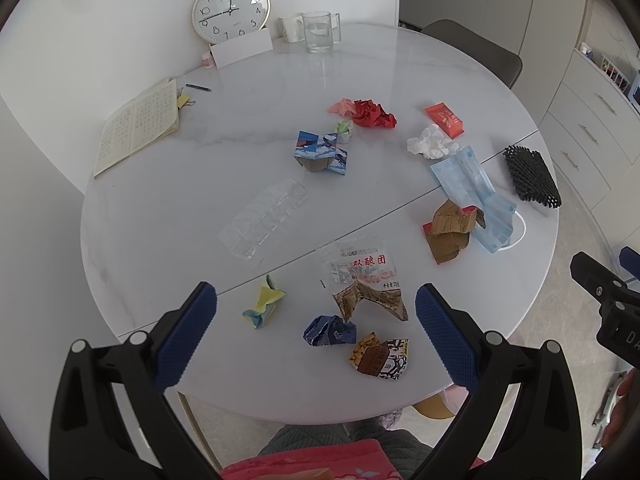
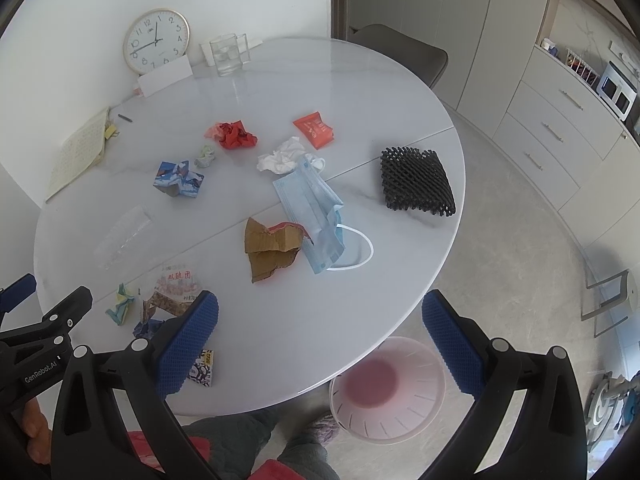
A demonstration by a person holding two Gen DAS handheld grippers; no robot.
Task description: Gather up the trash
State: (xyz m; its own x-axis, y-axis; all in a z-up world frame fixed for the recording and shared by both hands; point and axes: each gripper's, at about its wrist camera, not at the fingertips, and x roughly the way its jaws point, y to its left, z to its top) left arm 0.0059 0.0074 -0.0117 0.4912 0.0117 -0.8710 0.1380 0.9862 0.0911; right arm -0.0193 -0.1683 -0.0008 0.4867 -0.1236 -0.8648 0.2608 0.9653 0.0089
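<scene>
Trash lies scattered on the round white table (image 1: 248, 148): a blue crumpled wrapper (image 1: 330, 330), a brown printed wrapper (image 1: 380, 358), a clear snack bag (image 1: 362, 270), a yellow paper wad (image 1: 264, 306), torn brown cardboard (image 2: 272, 250), a blue face mask (image 2: 312, 208), white tissue (image 2: 280, 158), red crumpled paper (image 2: 236, 136), an orange packet (image 2: 316, 130), black foam netting (image 2: 416, 182) and a clear blister tray (image 1: 264, 218). My left gripper (image 1: 316, 320) is open above the near wrappers. My right gripper (image 2: 320, 324) is open over the table's near edge. Both are empty.
A pink waste bin (image 2: 386, 388) stands on the floor under the table's near right edge. A clock (image 1: 231, 10), a glass mug (image 1: 318, 32), a notebook (image 1: 136, 128) and a pen (image 1: 198, 87) sit at the back. A chair (image 2: 400, 56) and cabinets (image 2: 560, 128) lie beyond.
</scene>
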